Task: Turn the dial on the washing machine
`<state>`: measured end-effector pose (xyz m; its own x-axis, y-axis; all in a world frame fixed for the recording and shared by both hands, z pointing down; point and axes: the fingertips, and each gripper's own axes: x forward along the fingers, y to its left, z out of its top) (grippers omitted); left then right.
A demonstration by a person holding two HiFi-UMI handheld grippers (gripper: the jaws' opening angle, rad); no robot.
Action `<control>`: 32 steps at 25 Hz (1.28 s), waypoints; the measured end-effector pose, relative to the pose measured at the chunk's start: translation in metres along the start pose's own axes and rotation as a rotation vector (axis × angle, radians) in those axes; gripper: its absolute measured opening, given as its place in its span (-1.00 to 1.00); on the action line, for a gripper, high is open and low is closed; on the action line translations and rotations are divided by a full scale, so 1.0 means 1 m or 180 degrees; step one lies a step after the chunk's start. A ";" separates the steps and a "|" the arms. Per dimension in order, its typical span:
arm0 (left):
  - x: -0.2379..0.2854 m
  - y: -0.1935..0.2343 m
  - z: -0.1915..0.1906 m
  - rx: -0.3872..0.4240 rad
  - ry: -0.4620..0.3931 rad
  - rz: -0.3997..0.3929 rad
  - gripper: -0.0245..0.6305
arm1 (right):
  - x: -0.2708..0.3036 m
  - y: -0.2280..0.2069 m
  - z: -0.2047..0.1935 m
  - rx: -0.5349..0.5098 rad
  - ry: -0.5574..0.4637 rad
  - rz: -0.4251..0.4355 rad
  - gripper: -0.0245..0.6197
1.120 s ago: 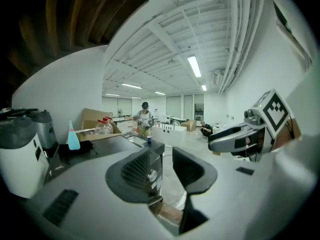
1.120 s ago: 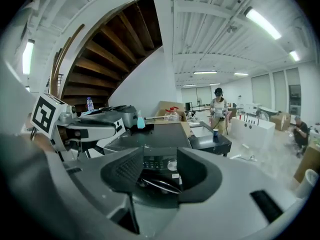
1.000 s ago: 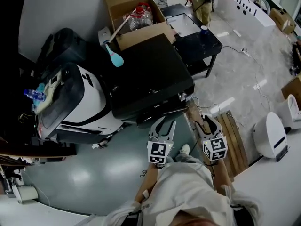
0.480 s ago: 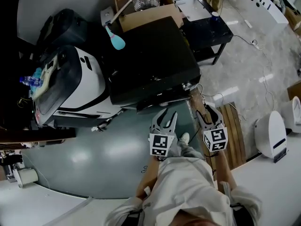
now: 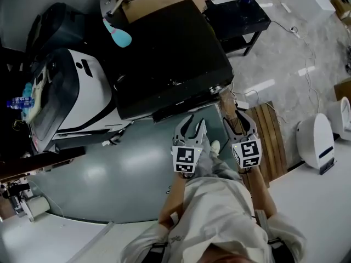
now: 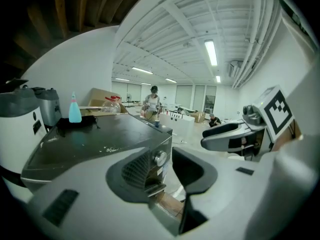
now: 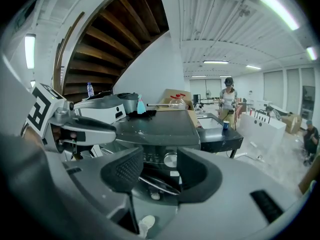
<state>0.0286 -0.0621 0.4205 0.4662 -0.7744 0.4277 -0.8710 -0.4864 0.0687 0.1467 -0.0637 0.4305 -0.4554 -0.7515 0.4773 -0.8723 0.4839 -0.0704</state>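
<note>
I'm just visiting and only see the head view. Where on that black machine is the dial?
Observer: The right gripper view shows a silver dial on the washing machine front panel. It sits framed between the right gripper and its parted jaws, untouched.
Operator: Is the left gripper holding anything?
Observer: No; its jaws stand apart, empty.
Operator: Anyone else there?
Observer: A person stands beyond the black table.

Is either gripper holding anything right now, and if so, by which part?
Nothing is held. The left gripper and the right gripper both have jaws apart and empty. The dial shows beyond them, untouched.
</note>
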 end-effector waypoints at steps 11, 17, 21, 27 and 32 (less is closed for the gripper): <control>0.040 0.015 -0.034 -0.0122 0.0197 -0.0160 -0.50 | 0.051 -0.022 -0.030 0.0045 0.0207 -0.0163 -0.28; 0.053 0.025 -0.053 -0.0105 0.0267 -0.0188 -0.52 | 0.077 -0.022 -0.047 0.0024 0.0250 -0.0183 -0.28; 0.059 0.032 -0.062 -0.0103 0.0293 -0.0174 -0.53 | 0.092 -0.019 -0.053 -0.0024 0.0264 -0.0177 -0.28; 0.069 0.038 -0.074 -0.0122 0.0318 -0.0156 -0.53 | 0.110 -0.019 -0.060 -0.0041 0.0292 -0.0179 -0.26; 0.076 0.043 -0.082 -0.0167 0.0328 -0.0130 -0.54 | 0.126 -0.023 -0.064 -0.0063 0.0285 -0.0204 -0.19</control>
<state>0.0142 -0.1084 0.5298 0.4853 -0.7074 0.5139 -0.8599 -0.4927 0.1337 0.1205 -0.1410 0.5479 -0.3804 -0.7386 0.5566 -0.8950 0.4456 -0.0203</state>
